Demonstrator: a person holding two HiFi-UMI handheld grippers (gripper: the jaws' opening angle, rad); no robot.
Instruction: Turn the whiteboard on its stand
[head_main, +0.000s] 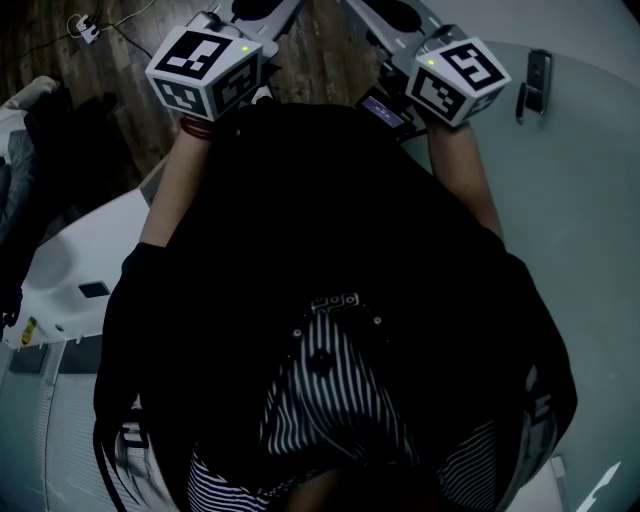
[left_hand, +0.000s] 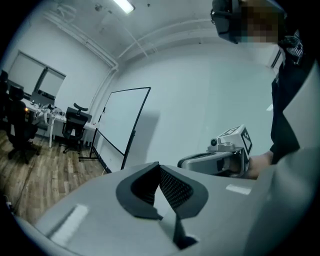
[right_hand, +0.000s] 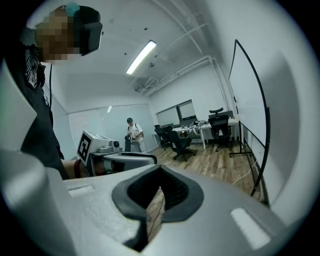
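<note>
**Both tongs shut, whiteboard out in front**

The left tongs are sitting closed, tips meeting, with nothing between them. The right tongs are likewise sitting closed and empty. The whiteboard is standing upright on its black stand on the wood floor, by the pale wall and well apart from both tongs. Black office chairs are standing beyond it. A person is standing far down the room.

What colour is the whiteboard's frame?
The whiteboard frame is black; the left gripper view shows it best.
</note>
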